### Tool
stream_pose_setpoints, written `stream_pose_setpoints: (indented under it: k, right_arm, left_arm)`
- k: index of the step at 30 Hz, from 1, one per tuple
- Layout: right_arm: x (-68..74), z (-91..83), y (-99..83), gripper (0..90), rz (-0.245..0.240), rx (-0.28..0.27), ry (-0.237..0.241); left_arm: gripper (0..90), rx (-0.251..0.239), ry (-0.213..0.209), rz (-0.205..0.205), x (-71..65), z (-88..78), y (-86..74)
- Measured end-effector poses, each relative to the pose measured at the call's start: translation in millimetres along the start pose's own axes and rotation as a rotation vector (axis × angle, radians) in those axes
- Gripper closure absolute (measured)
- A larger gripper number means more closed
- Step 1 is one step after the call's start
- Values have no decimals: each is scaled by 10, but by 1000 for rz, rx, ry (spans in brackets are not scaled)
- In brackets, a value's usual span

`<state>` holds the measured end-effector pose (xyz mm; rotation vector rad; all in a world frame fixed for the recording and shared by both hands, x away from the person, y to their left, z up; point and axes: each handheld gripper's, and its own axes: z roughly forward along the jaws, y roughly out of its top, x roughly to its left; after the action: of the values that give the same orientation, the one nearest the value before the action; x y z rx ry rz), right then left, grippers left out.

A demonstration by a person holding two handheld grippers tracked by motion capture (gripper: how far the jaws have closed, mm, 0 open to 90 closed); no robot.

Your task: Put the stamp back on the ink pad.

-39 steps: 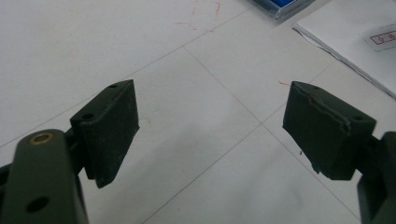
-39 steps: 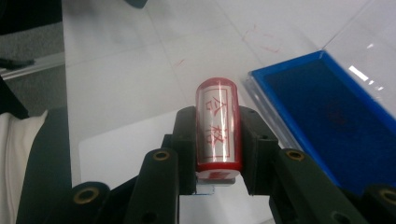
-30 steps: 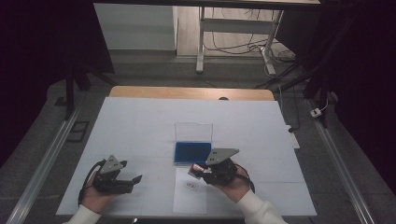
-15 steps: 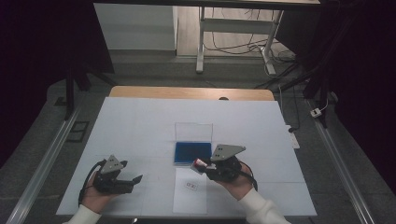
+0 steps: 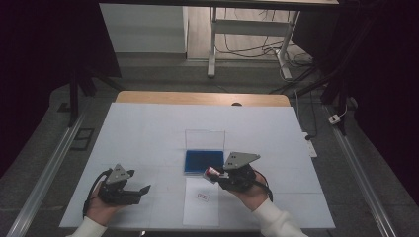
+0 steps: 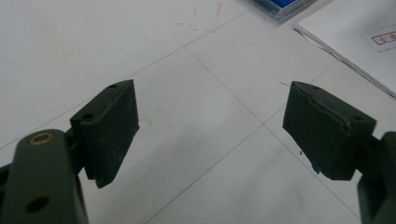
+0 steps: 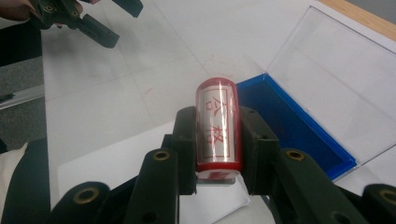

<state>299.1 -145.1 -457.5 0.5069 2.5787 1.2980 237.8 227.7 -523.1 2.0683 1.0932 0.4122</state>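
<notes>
High view, stamp: the right gripper [image 5: 213, 174] holds a red stamp [image 5: 212, 172] above the table, just off the near right corner of the blue ink pad [image 5: 203, 162]; the stamp's long axis runs roughly level, its free end toward the left.
High view, paper: a white sheet [image 5: 201, 202] lies near the table's front edge, just below the stamp, bearing a small red imprint [image 5: 201, 196].
High view, lid: the pad's clear lid [image 5: 204, 139] stands open on its far side.
High view, left gripper: the left gripper [image 5: 142, 190] sits low at the table's left front, well apart from pad and sheet, its jaws pointing right.
High view, open room: the white table cover [image 5: 148, 128] is bare to the left, right and beyond the pad; the wooden table edge [image 5: 197, 98] shows at the far side.

Left gripper view, jaws: spread wide with nothing between them, only bare cover beneath.
Left gripper view, edges: the sheet's corner [image 6: 355, 42] and a bit of the pad [image 6: 285, 5] lie ahead to the upper right.

Right gripper view, grip: both pads press the sides of the stamp [image 7: 218, 126], clamped tight on it.
Right gripper view, axis: the cylinder lies along the jaws, its far end pointing away from the camera, red characters on its side facing up.
Right gripper view, surroundings: the pad [image 7: 299, 126] lies just right of the stamp, the sheet [image 7: 116, 158] beneath, the left gripper [image 7: 79, 18] farther off at upper left.
</notes>
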Motion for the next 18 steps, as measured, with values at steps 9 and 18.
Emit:
stream_pose_setpoints:
  k: [9,18]
  right_arm:
    - [-28,61,17,700,-1,10,-4]
    - [-175,212,129,699,9,23,-15]
  left_arm:
    - [180,0,-2,-1,3,2,1]
    - [179,3,-1,2,11,12,5]
